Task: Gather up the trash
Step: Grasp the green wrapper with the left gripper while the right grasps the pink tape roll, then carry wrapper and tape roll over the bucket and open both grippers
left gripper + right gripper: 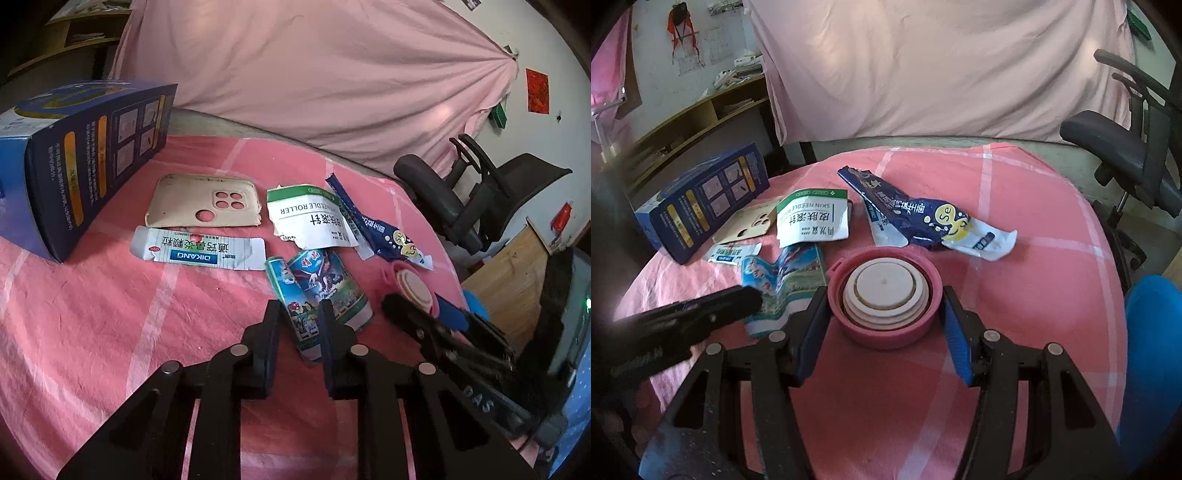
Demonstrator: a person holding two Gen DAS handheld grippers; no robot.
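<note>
Lying on its side at the table's [1015, 280] left edge was a blue box [85, 155], open end toward the left camera; contents could not be told. The pink lid [884, 295] was seated upside down, white insert inside it, between the right gripper's [884, 325] blue pads; the left pad was seen touching the rim, the right pad just beside it, so a firm clench could not be confirmed. The left gripper [299, 332] was nearly closed around the colourful wrapper's [321, 291] near edge; pad contact looked likely, not certain. Scattered beyond were a beige phone case [203, 201], a DIKANG carton [199, 251], a torn white packet [306, 218] and a blue sachet [916, 214], none stacked on the lid. An office chair [461, 192] was seen past the table.
</note>
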